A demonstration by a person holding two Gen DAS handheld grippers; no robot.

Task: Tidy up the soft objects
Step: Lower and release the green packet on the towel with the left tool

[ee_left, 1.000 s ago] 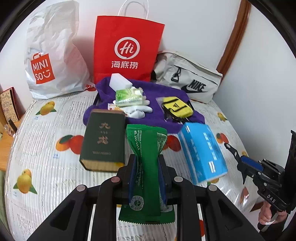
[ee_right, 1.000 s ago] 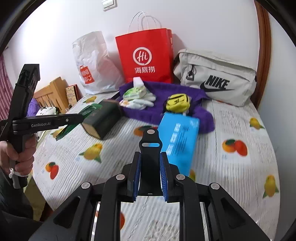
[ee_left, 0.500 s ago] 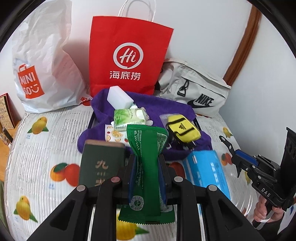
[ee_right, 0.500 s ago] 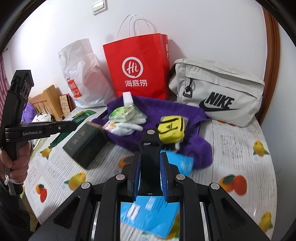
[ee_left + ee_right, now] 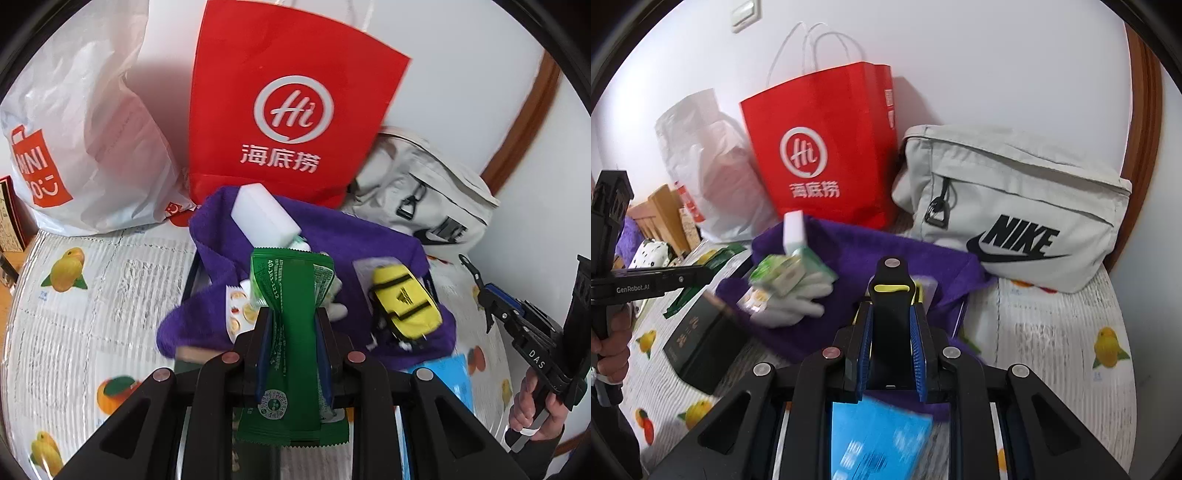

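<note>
Both hands have advanced toward the purple towel by the table's far edge: left gripper stays clamped on the green packet, right gripper pinches what seems a black strap, so drop-off looks near.

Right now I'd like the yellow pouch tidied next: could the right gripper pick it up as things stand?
Probably not yet. The right gripper is already shut on a black strap-like object, so it would need to let go first. Otherwise the yellow pouch lies uncovered on the purple towel, close ahead.
</note>
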